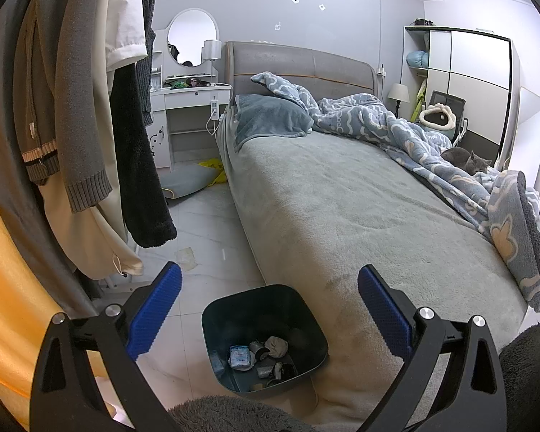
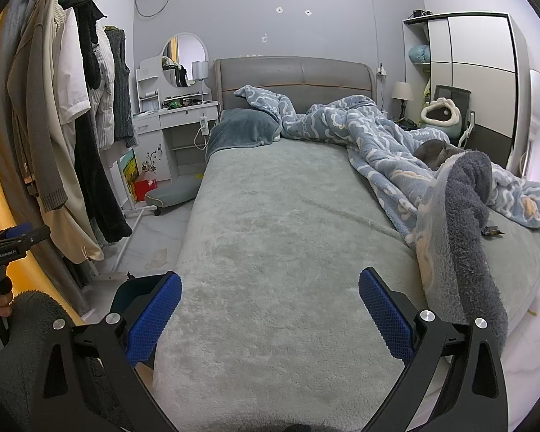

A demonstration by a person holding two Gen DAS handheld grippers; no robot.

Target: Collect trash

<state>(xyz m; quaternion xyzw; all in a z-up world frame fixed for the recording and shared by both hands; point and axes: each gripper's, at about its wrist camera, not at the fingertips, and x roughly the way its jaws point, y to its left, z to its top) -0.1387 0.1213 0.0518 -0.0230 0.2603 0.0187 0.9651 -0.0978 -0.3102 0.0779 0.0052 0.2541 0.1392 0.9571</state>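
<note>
A dark teal trash bin point(image 1: 307, 309) stands on the floor against the bed's near corner, holding several crumpled wrappers and scraps point(image 1: 259, 354). My left gripper point(image 1: 270, 309) hangs open just above it, nothing between its blue pads. A crumpled paper scrap point(image 1: 186, 257) lies on the tiles beyond the bin. In the right wrist view my right gripper point(image 2: 270, 313) is open over the grey bedspread, holding nothing; the bin's edge point(image 2: 140, 289) peeks out behind its left finger. A small dark wrapper point(image 2: 493, 230) lies on the bed at far right. The floor scrap point(image 2: 157, 257) shows beside the bed.
The bed point(image 1: 342, 198) has a rumpled blue blanket point(image 1: 414, 136) with a grey cat point(image 1: 466, 160) on it. A clothes rack with hanging coats point(image 1: 90, 108) crowds the left. A white dressing table point(image 1: 190, 97), a grey cushion point(image 1: 187, 180) and a yellow bag point(image 1: 214, 167) sit beyond. A wardrobe point(image 1: 464, 82) stands far right.
</note>
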